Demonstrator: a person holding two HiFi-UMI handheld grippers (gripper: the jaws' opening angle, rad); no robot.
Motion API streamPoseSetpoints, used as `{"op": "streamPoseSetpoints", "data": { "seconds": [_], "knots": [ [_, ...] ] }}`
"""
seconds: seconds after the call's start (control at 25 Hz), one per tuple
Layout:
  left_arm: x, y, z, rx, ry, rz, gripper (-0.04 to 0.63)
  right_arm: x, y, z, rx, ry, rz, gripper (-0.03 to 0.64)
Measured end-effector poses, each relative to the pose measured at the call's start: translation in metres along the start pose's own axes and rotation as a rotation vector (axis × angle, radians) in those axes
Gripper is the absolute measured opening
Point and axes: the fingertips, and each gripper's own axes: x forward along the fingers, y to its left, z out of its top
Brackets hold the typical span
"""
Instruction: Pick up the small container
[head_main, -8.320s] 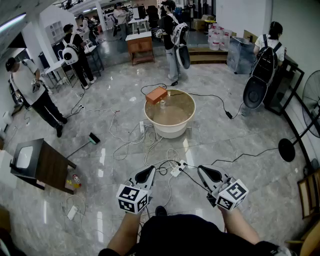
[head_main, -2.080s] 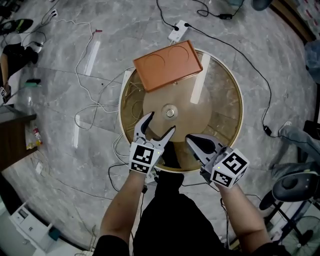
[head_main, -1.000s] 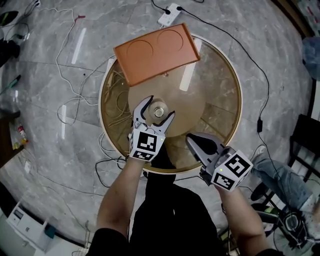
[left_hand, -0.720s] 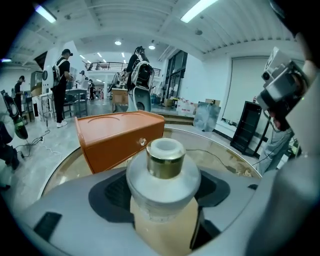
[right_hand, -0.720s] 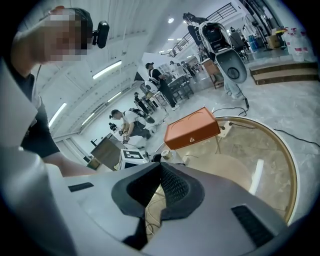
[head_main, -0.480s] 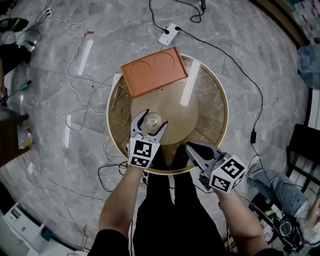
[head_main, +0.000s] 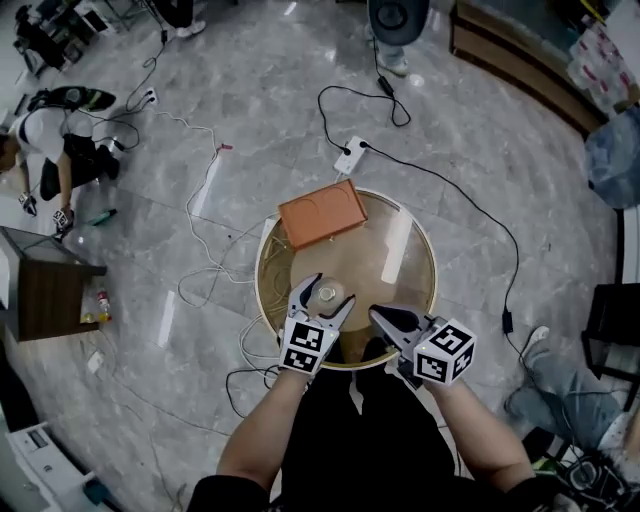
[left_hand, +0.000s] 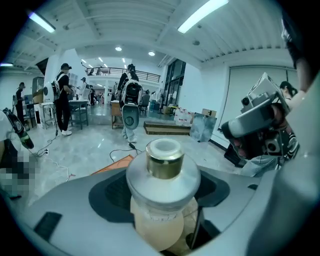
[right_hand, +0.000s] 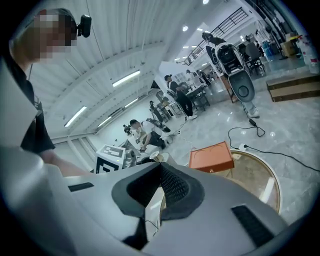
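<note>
The small container (head_main: 328, 294) is a pale round jar with a gold neck and a white cap. It sits upright between the jaws of my left gripper (head_main: 327, 290), which have just closed in and now press its sides. In the left gripper view the container (left_hand: 161, 175) fills the centre, lifted off the round glass-topped table (head_main: 432, 272). My right gripper (head_main: 376, 314) hangs just to the right of it, pads together and holding nothing. An orange tray (head_main: 322, 213) lies on the table's far edge.
Cables and a white power strip (head_main: 350, 155) trail over the marble floor beyond the table. A dark wooden side table (head_main: 45, 285) stands at the left, a crouching person (head_main: 45, 140) at the upper left, and a black chair (head_main: 612, 315) at the right.
Both grippers have risen well above the table. The left one, which stood around the container on the glass, now carries it up. The table looks smaller and farther below.
</note>
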Motion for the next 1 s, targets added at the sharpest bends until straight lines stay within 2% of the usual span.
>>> {"op": "streamPoseSetpoints", "data": {
  "seconds": [0.2, 0.44, 0.6, 0.88, 1.0],
  "knots": [
    [-0.051, -0.010, 0.061, 0.005, -0.043, 0.071, 0.345, -0.031, 0.025, 0.031, -0.056, -0.075, 0.025, 0.015],
    [-0.087, -0.037, 0.107, 0.021, -0.088, 0.099, 0.345, -0.077, 0.048, 0.050, -0.102, -0.128, 0.032, 0.015],
    [-0.105, -0.060, 0.125, 0.040, -0.081, 0.097, 0.345, -0.107, 0.056, 0.057, -0.123, -0.159, 0.016, 0.015],
    [-0.137, -0.086, 0.154, 0.001, -0.106, 0.096, 0.344, -0.150, 0.067, 0.068, -0.150, -0.236, -0.001, 0.015],
    [-0.152, -0.097, 0.163, 0.021, -0.102, 0.114, 0.344, -0.170, 0.077, 0.081, -0.182, -0.277, -0.004, 0.014]
  ]
}}
